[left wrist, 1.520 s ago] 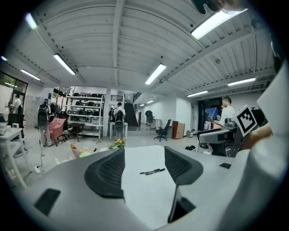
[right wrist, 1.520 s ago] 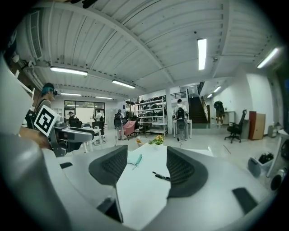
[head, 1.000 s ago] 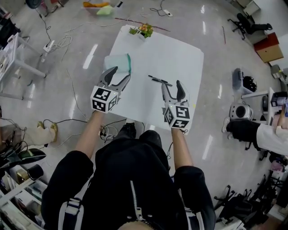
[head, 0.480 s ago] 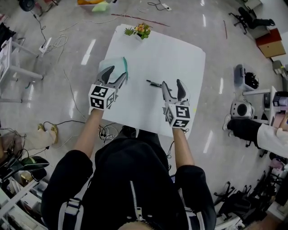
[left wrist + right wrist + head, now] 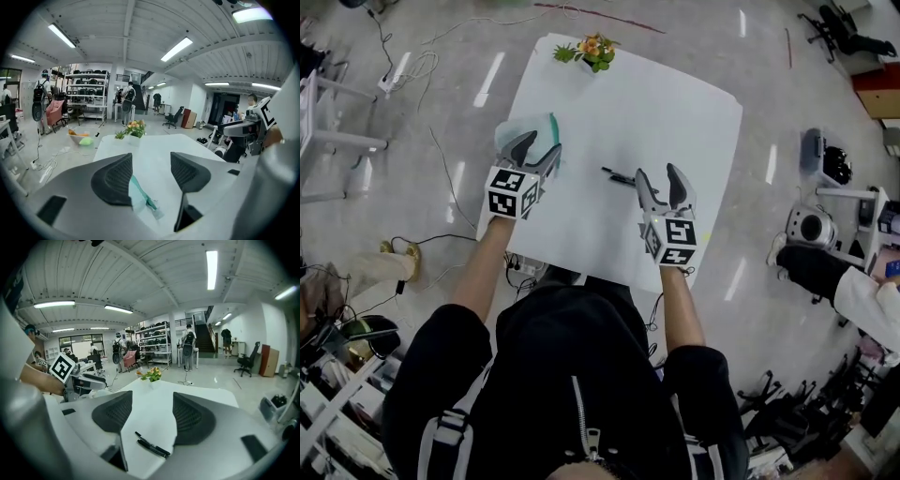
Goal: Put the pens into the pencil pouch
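Note:
Two black pens (image 5: 620, 176) lie side by side near the middle of the white table (image 5: 675, 112); the right gripper view shows the pens (image 5: 152, 446) just below and ahead of the jaws. My right gripper (image 5: 661, 184) hovers over the table right beside them, open and empty. A pale teal pencil pouch (image 5: 529, 129) lies at the table's left edge; the pouch (image 5: 140, 199) shows between the left jaws. My left gripper (image 5: 534, 150) hangs above the pouch, open, holding nothing.
A small pot of flowers (image 5: 592, 52) stands at the table's far edge. Cables (image 5: 441, 150) trail over the shiny floor to the left. At the right stand equipment (image 5: 814, 225) and a person's sleeve (image 5: 862, 295).
My left gripper has drifted left and forward over the pouch. The right gripper has stayed nearly still by the pens. The head camera has shifted, so the table sits higher in view.

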Demonstrator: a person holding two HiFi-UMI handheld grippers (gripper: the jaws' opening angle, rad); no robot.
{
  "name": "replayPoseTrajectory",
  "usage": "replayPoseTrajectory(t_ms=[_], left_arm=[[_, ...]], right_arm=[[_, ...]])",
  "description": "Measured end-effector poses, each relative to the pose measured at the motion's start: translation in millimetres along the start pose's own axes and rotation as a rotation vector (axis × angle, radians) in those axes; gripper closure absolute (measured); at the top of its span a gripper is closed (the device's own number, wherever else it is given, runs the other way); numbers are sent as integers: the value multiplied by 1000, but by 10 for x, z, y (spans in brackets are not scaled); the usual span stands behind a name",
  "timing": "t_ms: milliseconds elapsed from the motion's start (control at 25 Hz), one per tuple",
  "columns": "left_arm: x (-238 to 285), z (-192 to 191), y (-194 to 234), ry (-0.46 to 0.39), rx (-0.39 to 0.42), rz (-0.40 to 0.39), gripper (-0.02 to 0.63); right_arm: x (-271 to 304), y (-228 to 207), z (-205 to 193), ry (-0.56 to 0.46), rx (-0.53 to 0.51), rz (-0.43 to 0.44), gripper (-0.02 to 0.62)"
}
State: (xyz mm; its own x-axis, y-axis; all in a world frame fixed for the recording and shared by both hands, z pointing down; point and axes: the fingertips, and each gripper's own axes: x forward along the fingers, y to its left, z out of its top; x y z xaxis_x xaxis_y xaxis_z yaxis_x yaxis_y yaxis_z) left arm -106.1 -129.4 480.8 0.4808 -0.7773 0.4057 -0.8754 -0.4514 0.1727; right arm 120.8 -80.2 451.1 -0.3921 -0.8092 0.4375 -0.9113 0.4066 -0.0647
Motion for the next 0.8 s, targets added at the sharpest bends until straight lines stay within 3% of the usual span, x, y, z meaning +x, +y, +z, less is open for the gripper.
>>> replayPoseTrajectory(t_ms=[400,800], left_arm=[[592,-488,186,162,-10,48,330],[839,-1003,383,305,-25,143,356]], right_arm=[[171,-221,-354,72,36,12,328],[204,-393,-582,114,65,7,331]])
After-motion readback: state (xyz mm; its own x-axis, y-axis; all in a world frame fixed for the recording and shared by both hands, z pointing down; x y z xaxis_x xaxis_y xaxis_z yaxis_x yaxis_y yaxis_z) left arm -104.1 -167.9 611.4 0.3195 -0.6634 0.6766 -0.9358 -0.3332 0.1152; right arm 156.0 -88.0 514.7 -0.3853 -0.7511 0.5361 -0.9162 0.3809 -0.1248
